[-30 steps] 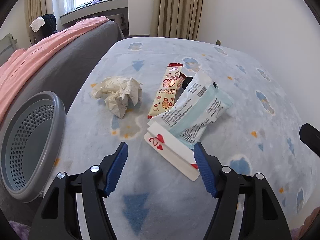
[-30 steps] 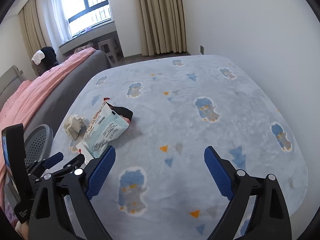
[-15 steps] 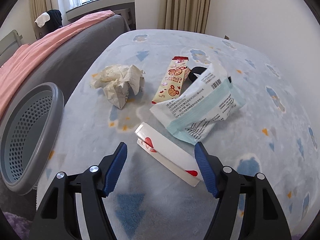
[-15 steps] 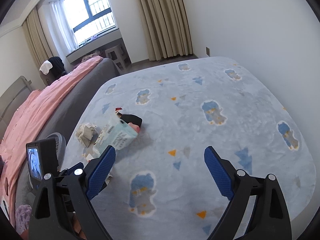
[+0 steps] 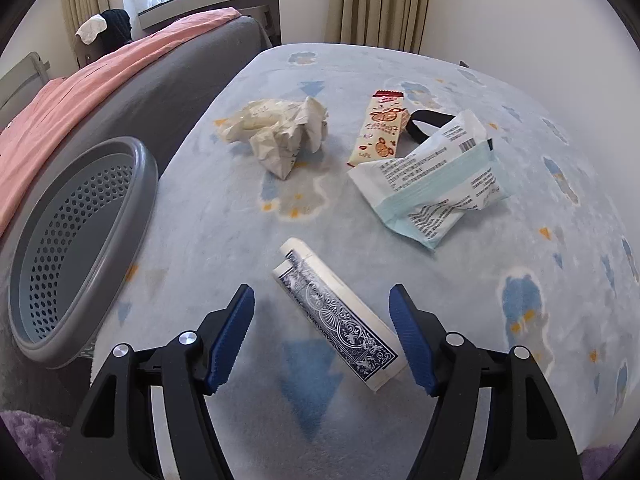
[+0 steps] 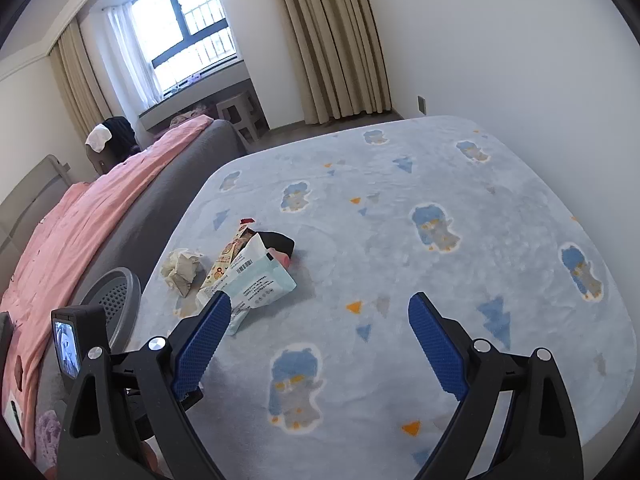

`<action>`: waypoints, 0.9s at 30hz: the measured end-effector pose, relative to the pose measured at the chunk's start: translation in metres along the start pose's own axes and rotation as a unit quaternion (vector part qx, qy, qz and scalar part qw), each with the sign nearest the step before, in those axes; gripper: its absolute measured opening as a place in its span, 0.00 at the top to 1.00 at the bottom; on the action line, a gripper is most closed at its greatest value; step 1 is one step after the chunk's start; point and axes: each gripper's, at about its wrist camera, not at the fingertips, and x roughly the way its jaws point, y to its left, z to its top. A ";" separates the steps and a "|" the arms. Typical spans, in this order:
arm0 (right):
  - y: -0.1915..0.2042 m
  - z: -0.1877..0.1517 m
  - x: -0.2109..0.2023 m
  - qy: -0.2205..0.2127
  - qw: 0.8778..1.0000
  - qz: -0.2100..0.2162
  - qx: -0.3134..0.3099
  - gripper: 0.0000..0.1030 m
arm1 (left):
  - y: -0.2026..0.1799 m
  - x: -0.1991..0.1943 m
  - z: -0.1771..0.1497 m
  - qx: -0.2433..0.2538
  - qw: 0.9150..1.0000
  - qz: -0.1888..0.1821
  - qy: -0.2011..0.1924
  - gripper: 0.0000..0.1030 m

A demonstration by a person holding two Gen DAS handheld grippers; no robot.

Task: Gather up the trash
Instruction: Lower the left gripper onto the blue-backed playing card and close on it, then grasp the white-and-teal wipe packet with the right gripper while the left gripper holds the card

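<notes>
So far the basket point(image 5: 80, 240) looks empty: right of it lie a card box point(image 5: 336, 312), crumpled paper point(image 5: 280, 132), snack wrapper point(image 5: 380, 132) and wipes pack point(image 5: 432, 188); left gripper point(image 5: 320, 332) gapes around the box, right gripper point(image 6: 316, 344) wide, empty.

My right gripper point(image 6: 320, 344) hangs over the blue blanket point(image 6: 460, 184), its blue fingers point(image 6: 436, 344) wide apart and holding nothing. To my left, a crumpled paper point(image 6: 182, 270), a snack wrapper point(image 6: 226, 260) and a wipes pack point(image 6: 260, 286) lie close together near a grey basket point(image 6: 116, 296).
</notes>
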 end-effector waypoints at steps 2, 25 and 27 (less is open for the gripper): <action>0.002 0.000 0.000 0.000 1.000 0.002 -0.002 0.14 | 0.006 -0.004 -0.002 -0.005 1.000 0.001 -0.001 0.35; 0.012 -0.004 0.008 0.012 1.000 0.006 -0.012 0.14 | 0.015 -0.007 -0.011 -0.006 1.000 -0.023 0.008 0.76; 0.017 -0.006 0.011 0.015 1.000 0.005 -0.017 0.14 | 0.018 -0.013 -0.010 -0.003 1.000 -0.023 0.002 0.76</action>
